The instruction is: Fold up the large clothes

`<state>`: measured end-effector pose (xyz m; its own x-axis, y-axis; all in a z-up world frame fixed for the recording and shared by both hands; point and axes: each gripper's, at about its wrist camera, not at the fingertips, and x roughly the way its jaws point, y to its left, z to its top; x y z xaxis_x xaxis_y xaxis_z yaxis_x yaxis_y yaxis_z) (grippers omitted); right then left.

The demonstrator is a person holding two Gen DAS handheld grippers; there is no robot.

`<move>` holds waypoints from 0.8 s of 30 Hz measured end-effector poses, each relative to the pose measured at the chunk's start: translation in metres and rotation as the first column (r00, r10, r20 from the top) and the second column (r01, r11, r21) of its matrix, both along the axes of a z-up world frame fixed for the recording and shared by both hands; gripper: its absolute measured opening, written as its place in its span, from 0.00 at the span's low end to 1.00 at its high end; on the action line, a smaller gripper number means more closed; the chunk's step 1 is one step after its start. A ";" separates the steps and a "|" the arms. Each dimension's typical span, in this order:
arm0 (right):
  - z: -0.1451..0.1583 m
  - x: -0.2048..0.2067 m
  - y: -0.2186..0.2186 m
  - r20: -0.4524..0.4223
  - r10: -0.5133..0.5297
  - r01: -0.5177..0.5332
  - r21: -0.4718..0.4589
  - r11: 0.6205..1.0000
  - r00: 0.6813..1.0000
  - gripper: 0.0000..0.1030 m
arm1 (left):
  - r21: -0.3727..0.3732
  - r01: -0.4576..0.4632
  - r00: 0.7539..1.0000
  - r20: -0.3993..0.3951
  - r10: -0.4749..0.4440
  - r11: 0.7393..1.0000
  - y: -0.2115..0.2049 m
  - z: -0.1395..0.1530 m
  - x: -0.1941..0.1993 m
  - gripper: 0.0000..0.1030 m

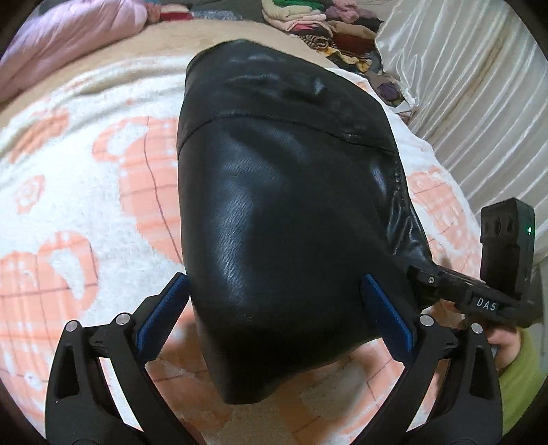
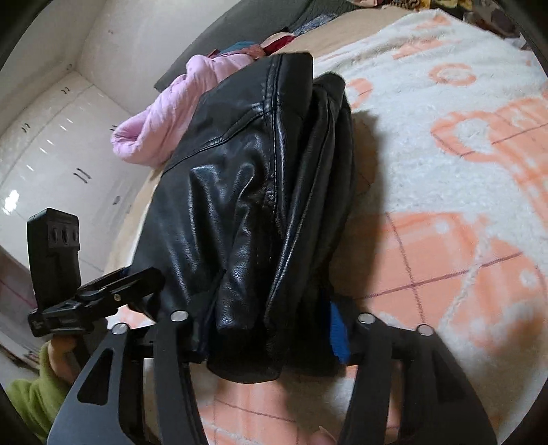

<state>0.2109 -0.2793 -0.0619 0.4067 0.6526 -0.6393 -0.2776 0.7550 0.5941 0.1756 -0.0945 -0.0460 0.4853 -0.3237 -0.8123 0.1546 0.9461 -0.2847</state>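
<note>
Left wrist view shows the black leather jacket as a folded, rounded bundle filling the middle of the frame, lying on a white and peach fleece blanket that covers the bed. The left gripper straddles the near end of the bundle, its blue pads set at seven and five o'clock on either flank of the leather; the jaws stand wide and the pads seem to press the sides, so I judge this a broad grip meant to hold the fold together. At four o'clock the right gripper reaches in at the jacket's edge, with a hand in a green sleeve behind it. Right wrist view gives the same bundle from its open side, where stacked layers and a seam run from twelve o'clock toward six. The right gripper has the near end of those layers between its fingers, half spread and packed with leather, apparently pinching the stack so the layers do not slide apart. The left gripper comes in at eight o'clock on the far flank. A pink quilted garment lies beyond at eleven o'clock, and a heap of other clothes sits at twelve o'clock in the left view, well apart from the jacket.
</note>
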 end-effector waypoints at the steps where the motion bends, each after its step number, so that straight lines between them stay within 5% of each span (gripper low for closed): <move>1: 0.004 -0.001 -0.002 0.006 -0.003 0.003 -0.013 1.000 1.000 0.56 | -0.009 0.001 1.000 -0.002 -0.001 1.000 0.000 -0.001 0.000 0.91; 4: 0.018 -0.004 -0.009 0.021 -0.008 0.009 -0.083 0.996 1.000 0.85 | -0.003 0.006 1.000 0.011 -0.006 1.000 0.001 0.001 -0.002 0.91; 12: 0.073 0.023 -0.013 0.216 -0.090 0.131 -0.185 0.974 0.972 0.87 | -0.006 0.008 1.000 0.013 -0.008 1.000 0.002 0.001 -0.005 0.91; 19: 0.082 0.091 0.020 0.225 -0.101 0.153 -0.226 0.962 0.969 0.79 | 0.006 0.008 1.000 0.013 -0.008 1.000 0.002 0.000 -0.005 0.91; 21: 0.070 0.109 0.024 0.171 -0.110 0.152 -0.257 0.954 0.979 0.66 | 0.013 0.009 1.000 0.015 -0.010 1.000 0.001 0.000 -0.005 0.91; 22: 0.068 0.113 0.024 0.162 -0.103 0.142 -0.254 0.957 0.981 0.35 | 0.015 0.009 1.000 0.016 -0.010 1.000 -0.001 0.000 -0.006 0.91; 23: 0.066 0.119 0.026 0.161 -0.083 0.122 -0.251 0.960 0.983 0.16 | 0.018 0.010 1.000 0.015 -0.010 1.000 -0.001 0.000 -0.006 0.91; 24: 0.069 0.120 0.024 0.178 -0.062 0.103 -0.234 0.967 0.982 0.11 | 0.027 0.009 1.000 0.018 -0.010 1.000 -0.002 0.000 -0.006 0.91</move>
